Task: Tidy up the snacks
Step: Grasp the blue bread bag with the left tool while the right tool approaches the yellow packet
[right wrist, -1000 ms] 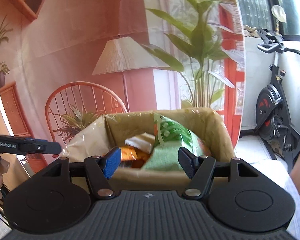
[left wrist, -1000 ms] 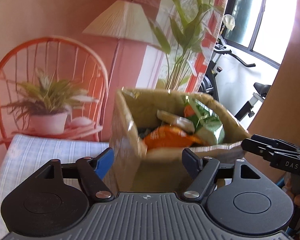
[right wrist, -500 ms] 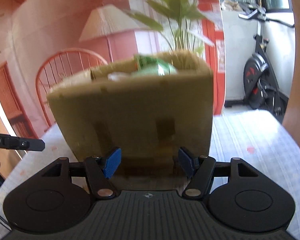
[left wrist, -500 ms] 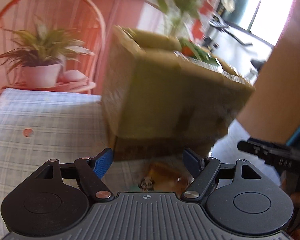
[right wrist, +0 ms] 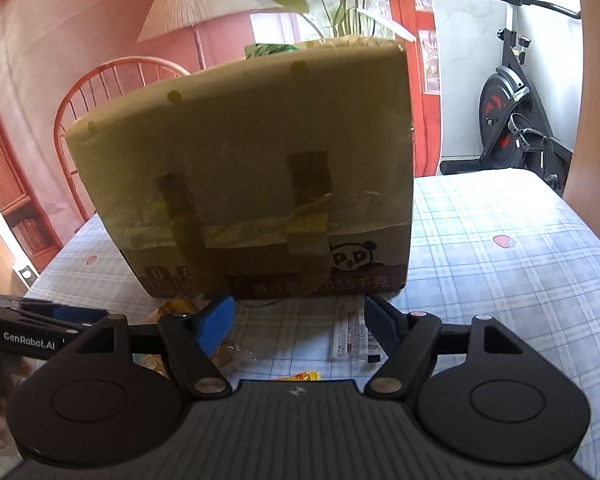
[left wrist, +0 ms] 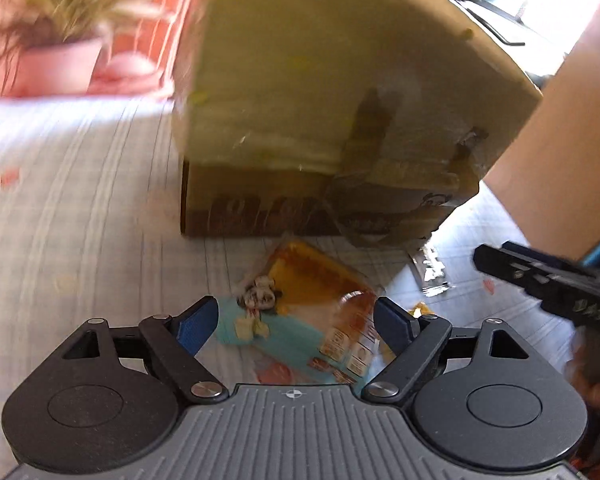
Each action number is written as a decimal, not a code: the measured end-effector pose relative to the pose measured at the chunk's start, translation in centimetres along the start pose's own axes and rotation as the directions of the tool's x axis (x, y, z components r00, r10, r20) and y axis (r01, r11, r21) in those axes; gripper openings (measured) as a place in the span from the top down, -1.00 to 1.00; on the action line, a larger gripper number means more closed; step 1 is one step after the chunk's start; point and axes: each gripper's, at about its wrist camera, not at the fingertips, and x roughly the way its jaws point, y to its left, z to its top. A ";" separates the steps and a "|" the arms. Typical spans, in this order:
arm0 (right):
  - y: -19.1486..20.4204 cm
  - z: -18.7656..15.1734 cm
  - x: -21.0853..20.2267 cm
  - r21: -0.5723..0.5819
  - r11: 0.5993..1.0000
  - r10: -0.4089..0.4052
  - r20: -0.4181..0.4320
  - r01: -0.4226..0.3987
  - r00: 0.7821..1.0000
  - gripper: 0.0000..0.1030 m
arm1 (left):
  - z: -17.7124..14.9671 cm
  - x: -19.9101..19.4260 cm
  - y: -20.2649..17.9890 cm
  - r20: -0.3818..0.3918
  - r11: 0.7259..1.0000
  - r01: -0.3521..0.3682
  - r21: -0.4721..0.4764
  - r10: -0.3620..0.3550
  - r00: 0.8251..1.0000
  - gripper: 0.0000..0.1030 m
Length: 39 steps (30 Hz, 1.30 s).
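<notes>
A tall cardboard box [right wrist: 252,168] stands on the checked tablecloth [right wrist: 500,240], and a green bag [right wrist: 268,49] peeks over its rim. In front of it lies an orange and teal snack packet [left wrist: 312,280] with a cartoon print. My left gripper [left wrist: 296,316] hangs low over this packet, its jaws opening. The packet shows between the fingers but the pads do not press it. My right gripper [right wrist: 298,322] is also opening, low before the box, with a white wrapper [right wrist: 350,336] on the cloth by its right finger. A yellow packet [right wrist: 304,376] lies closer in.
A small clear wrapper [left wrist: 430,272] lies by the box's right corner. Behind the table are an orange chair [right wrist: 112,80], a potted plant [left wrist: 60,40] and an exercise bike [right wrist: 512,120]. A person's arm [left wrist: 560,140] crosses the right side.
Both grippers came down from above the box's open top to the table in front of it. Their jaws stand wider. The box's contents dropped out of sight and loose packets on the cloth came into view.
</notes>
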 end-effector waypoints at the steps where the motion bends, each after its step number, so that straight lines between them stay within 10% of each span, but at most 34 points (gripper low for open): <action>1: 0.0 0.0 0.3 -0.009 1.000 -0.004 -0.002 0.004 1.000 -0.45 | -0.3 -0.2 0.1 -0.006 1.000 0.008 -0.023 -0.008 1.000 -0.64; 14: 1.1 -0.9 8.0 -0.136 0.989 -0.078 -0.126 0.061 0.989 -0.44 | -0.5 1.0 0.4 -0.035 0.981 0.059 -0.183 -0.067 0.997 -0.56; 24: 3.1 -2.2 8.7 -0.154 0.986 0.029 -0.223 -0.064 0.974 -0.41 | -0.2 1.7 1.7 -0.049 0.963 0.057 -0.263 -0.072 0.996 -0.60; 31: 5.6 -4.3 8.0 -0.180 0.973 0.092 -0.266 -0.143 0.960 -0.41 | -0.1 2.0 0.7 -0.074 0.982 -0.002 -0.187 -0.012 0.997 -0.68; 39: 2.1 -4.0 5.9 -0.093 0.995 0.014 -0.218 -0.036 0.976 -0.41 | -0.8 2.8 -1.9 -0.082 0.995 -0.095 0.000 0.094 0.992 -0.68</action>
